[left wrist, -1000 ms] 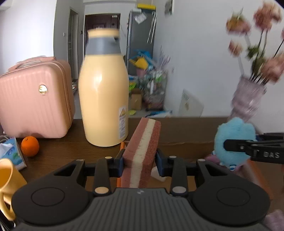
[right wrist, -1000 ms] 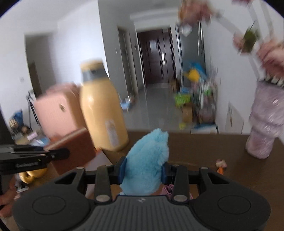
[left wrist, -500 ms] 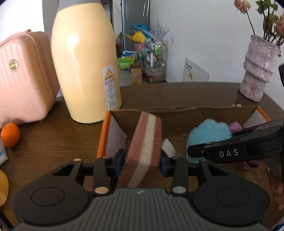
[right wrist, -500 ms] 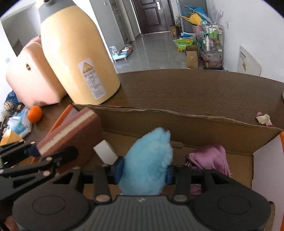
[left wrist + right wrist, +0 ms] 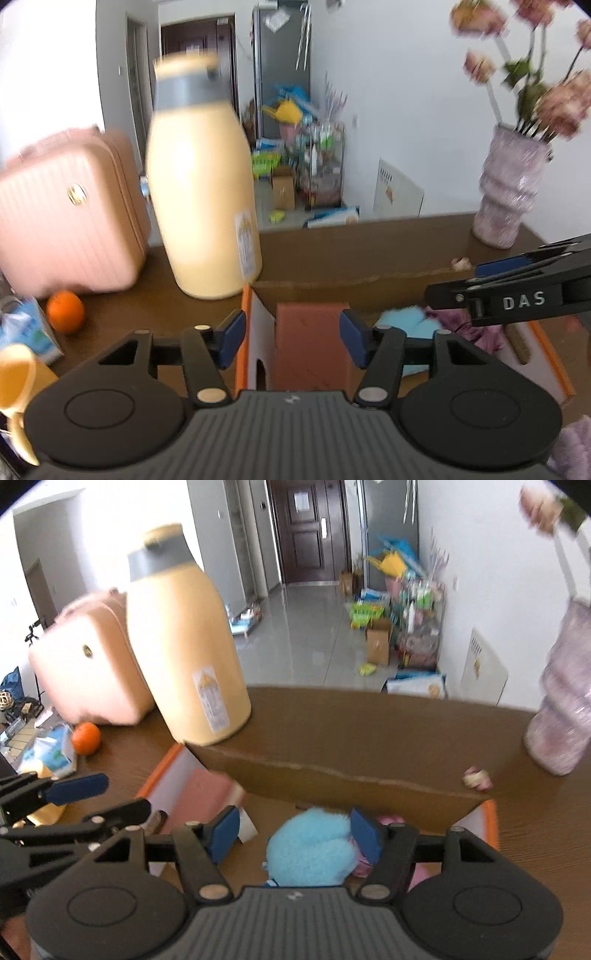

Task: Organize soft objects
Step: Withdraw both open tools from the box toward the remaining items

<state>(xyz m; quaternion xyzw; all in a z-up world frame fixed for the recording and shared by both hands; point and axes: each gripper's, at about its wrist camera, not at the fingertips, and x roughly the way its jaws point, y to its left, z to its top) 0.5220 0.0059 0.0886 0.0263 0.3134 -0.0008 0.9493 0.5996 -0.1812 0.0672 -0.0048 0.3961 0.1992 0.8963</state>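
A cardboard box (image 5: 332,286) with orange-edged flaps lies open on the brown table. The pink and white sponge (image 5: 312,345) lies inside at its left end, below my open left gripper (image 5: 291,338); it also shows in the right wrist view (image 5: 199,799). The blue plush toy (image 5: 314,849) lies in the box beside a purple cloth (image 5: 458,325), below my open right gripper (image 5: 293,832). The plush also shows in the left wrist view (image 5: 404,321). Neither gripper holds anything.
A large yellow flask (image 5: 201,192) stands just behind the box's left corner. A pink case (image 5: 66,218), an orange (image 5: 65,312), a tissue pack (image 5: 26,332) and a yellow cup (image 5: 14,380) are at the left. A purple vase (image 5: 509,195) with flowers stands at the back right.
Both grippers have opened and let go: the sponge and the blue plush now lie in the box. Both grippers have lifted and drawn back a little.
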